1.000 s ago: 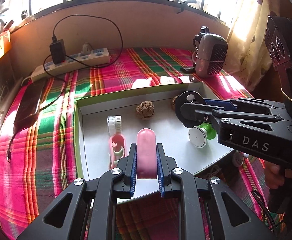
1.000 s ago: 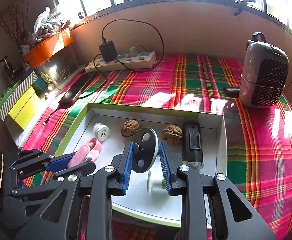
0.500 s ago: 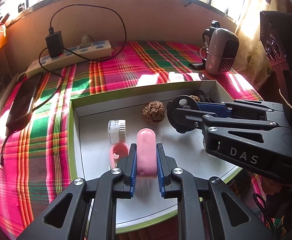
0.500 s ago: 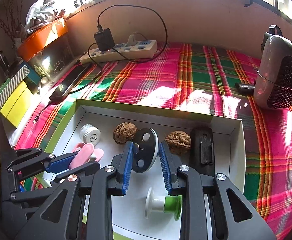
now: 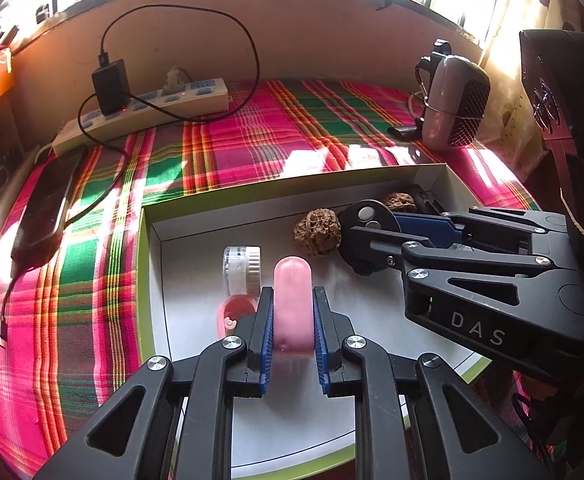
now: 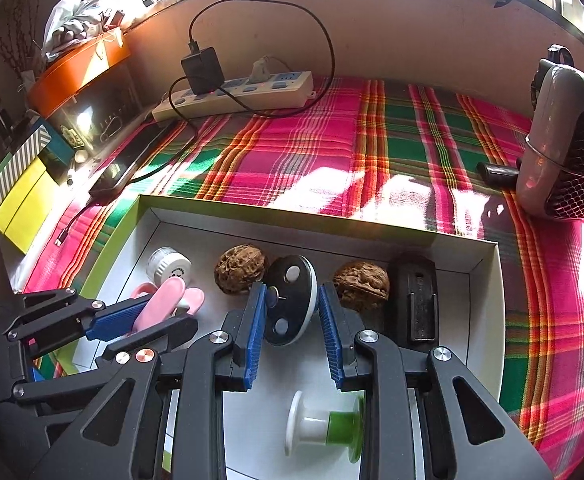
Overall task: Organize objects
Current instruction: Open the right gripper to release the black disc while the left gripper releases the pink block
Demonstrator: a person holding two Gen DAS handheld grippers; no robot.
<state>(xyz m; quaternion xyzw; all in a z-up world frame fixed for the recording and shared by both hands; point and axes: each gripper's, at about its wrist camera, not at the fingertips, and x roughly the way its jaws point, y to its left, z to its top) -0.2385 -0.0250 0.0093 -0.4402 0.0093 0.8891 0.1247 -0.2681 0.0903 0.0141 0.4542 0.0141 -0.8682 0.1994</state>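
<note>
A white tray with a green rim (image 5: 144, 264) (image 6: 252, 216) lies on the plaid cloth. My left gripper (image 5: 292, 312) is shut on a pink oblong case (image 5: 293, 304), held low over the tray's left part; it also shows in the right wrist view (image 6: 160, 304). My right gripper (image 6: 290, 308) is shut on a black round disc with white edge (image 6: 290, 304), also in the left wrist view (image 5: 365, 220), between two walnuts (image 6: 240, 267) (image 6: 361, 283). A small white jar (image 5: 242, 270) and a pink item (image 5: 232, 314) lie beside the case.
In the tray also lie a black flat device (image 6: 415, 300) and a white-green spool (image 6: 323, 426). On the cloth stand a power strip with charger (image 6: 236, 88), a phone (image 5: 48, 204) at left and a small heater (image 6: 567, 152) at right. Boxes (image 6: 16, 184) line the left edge.
Both grippers have moved forward over the tray, each still holding its object. The disc now sits between the two walnuts and the spool lies behind the right fingers.
</note>
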